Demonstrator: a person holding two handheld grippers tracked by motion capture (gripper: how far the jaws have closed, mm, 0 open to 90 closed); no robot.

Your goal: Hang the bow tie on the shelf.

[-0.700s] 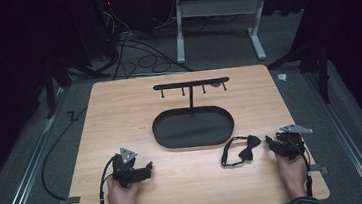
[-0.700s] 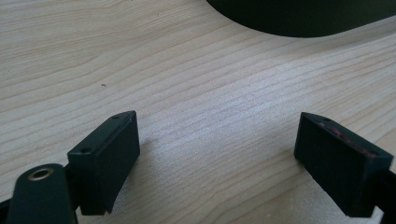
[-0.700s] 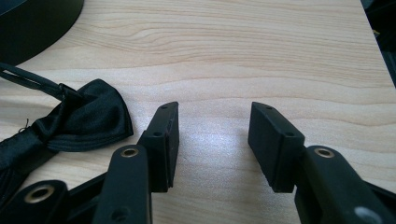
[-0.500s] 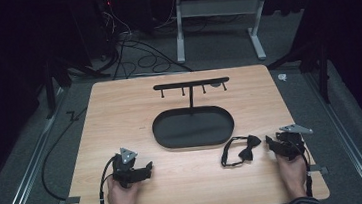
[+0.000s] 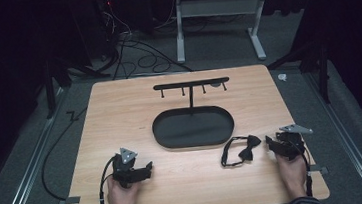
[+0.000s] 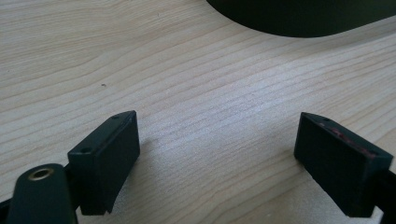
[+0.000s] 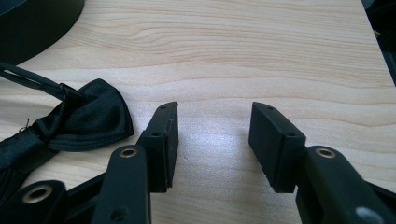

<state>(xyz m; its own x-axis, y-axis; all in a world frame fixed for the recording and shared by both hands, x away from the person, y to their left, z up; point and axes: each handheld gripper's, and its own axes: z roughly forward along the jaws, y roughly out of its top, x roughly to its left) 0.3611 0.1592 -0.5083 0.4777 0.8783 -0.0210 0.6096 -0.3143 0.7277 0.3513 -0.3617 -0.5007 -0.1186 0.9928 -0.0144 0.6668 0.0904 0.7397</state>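
Note:
A black bow tie [image 5: 248,152] with its strap looped lies flat on the wooden table [image 5: 119,108], just right of the stand's base. In the right gripper view the bow tie [image 7: 88,119] sits left of my right gripper [image 7: 214,140], whose jaws stand open over bare wood. My right gripper [image 5: 272,146] rests near the table's front right, a little right of the tie. My left gripper [image 5: 148,169] rests at the front left; its jaws [image 6: 217,158] are wide open with nothing between them.
A black stand rises mid-table: an oval base tray [image 5: 193,127], a thin post and a crossbar with several small hooks [image 5: 191,84]. Cables [image 5: 129,51] and a table frame [image 5: 216,23] lie on the dark floor beyond the far edge.

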